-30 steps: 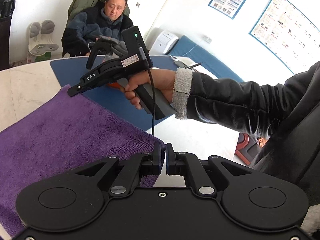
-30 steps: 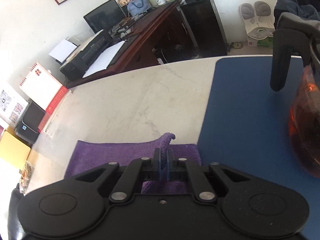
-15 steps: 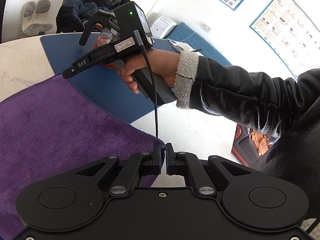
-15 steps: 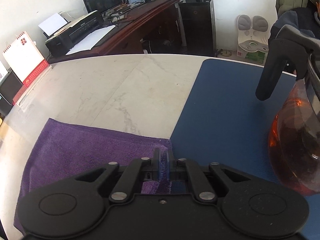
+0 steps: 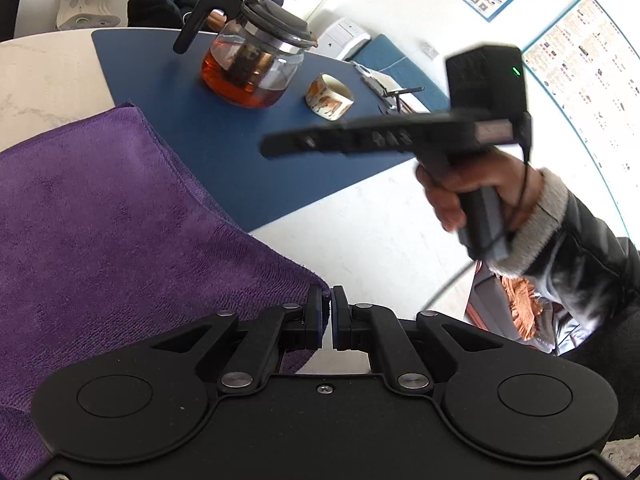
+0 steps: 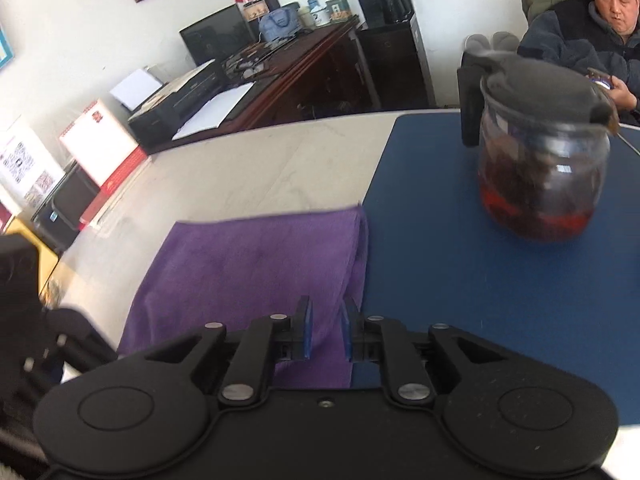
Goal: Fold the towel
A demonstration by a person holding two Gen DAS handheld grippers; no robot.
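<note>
A purple towel (image 5: 120, 220) lies doubled over on the marble table (image 5: 360, 240), its right edge on a blue mat (image 5: 240, 152). My left gripper (image 5: 327, 308) is shut on the towel's near right corner. In the left wrist view my right gripper (image 5: 276, 146) hovers blurred above the mat, held by a hand in a dark sleeve. The right wrist view shows the right gripper (image 6: 326, 328) above the towel (image 6: 256, 264) near its right edge. Its jaws are opening, and the pads stand apart without pressing the cloth seen below them.
A glass teapot (image 5: 248, 68) of red tea stands on the mat beyond the towel, also close at the right in the right wrist view (image 6: 540, 176). A small patterned cup (image 5: 330, 96) sits beside it. A person (image 6: 592, 40) sits behind the table.
My right gripper has let go of the towel's far corner, opened and swung back and away to the right. The towel's upper layer now lies flat. The left gripper sank a little, still gripping.
</note>
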